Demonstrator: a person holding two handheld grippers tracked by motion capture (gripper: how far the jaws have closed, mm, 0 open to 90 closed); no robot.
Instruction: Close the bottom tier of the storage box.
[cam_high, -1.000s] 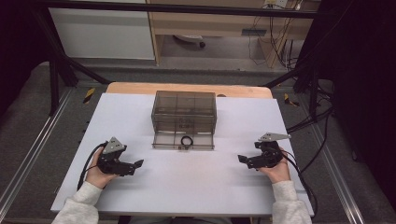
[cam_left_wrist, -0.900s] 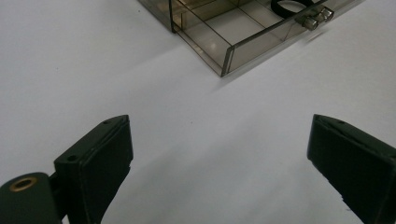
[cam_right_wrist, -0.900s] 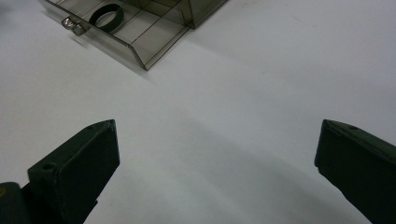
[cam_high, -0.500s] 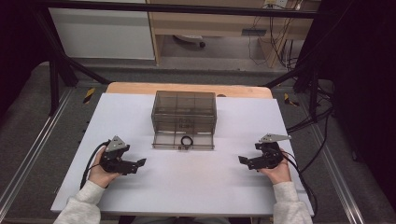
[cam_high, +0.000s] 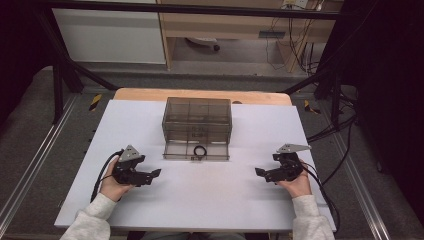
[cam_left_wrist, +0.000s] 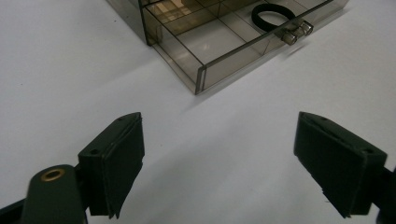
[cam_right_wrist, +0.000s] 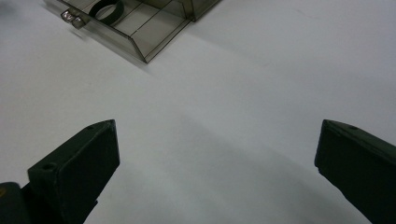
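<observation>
- Tabletop (cam_high: 200, 200): white sheet over a wooden top; no writing legible on it.
- Box (cam_high: 197, 120): smoky clear plastic, divided into compartments, standing at 12 o'clock from the tabletop's middle. No brand, label or lettering can be read on it.
- Drawer (cam_high: 196, 151): pulled out of the box's base toward the person, with two small metal knobs (cam_left_wrist: 295, 33) on its front.
- Ring (cam_high: 200, 151): black, lying flat in the drawer just behind the knobs.
- Left tool (cam_high: 154, 174): at 8 o'clock from the box, well apart from it, pointing toward the middle. Its jaws have just been closing a little yet stand wide, nothing between them.
- Right tool (cam_high: 260, 173): at 4 o'clock from the box, well apart. Jaws spread wide, holding nothing.
- Both tools sit in the person's hands just above the tabletop; no markings readable on them.
</observation>
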